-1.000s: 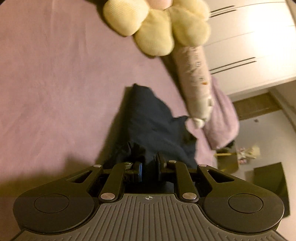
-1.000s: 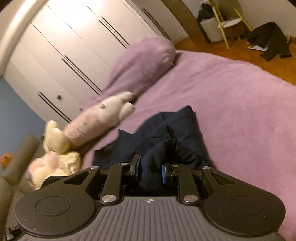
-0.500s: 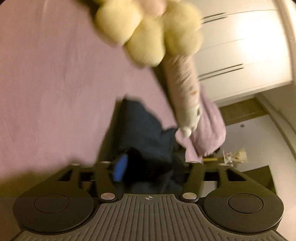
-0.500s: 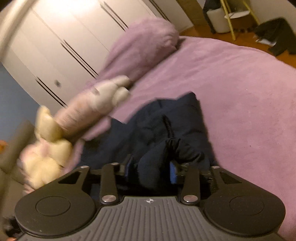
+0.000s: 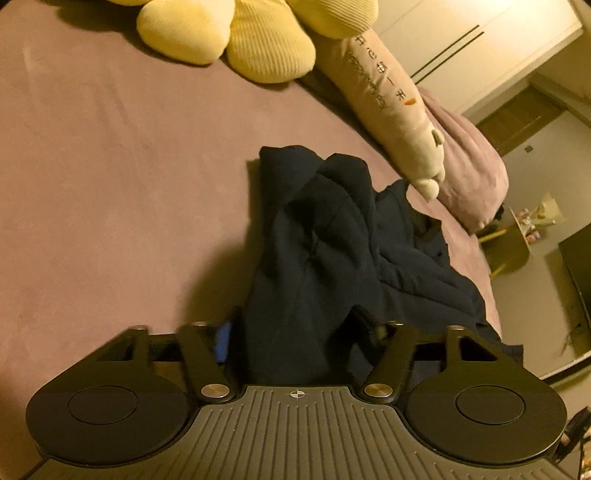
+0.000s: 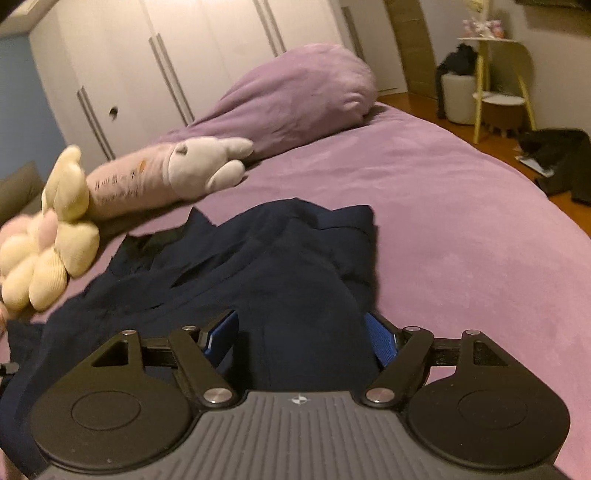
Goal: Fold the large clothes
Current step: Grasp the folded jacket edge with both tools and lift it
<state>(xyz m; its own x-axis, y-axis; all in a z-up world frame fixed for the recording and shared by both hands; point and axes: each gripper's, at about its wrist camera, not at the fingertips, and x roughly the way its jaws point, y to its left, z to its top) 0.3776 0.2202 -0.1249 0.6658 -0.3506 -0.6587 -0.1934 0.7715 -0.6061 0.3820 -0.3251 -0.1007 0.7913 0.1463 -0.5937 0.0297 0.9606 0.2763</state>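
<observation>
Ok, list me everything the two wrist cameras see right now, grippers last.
dark garment: one, navy, crumpled on the bed in front of both grippers
bed cover: one, purple, under everything
pillow: one, purple, at the head of the bed by the wardrobe
long plush toy: one, pale pink, beside the garment
flower plush: one, cream-yellow, touching the long plush toy
wardrobe: one, white, behind the bed
side table: one, yellow-legged, on the floor
dark clothes: a pile, black, on the floor
left gripper: open, garment between its jaws
right gripper: open, garment between its jaws
</observation>
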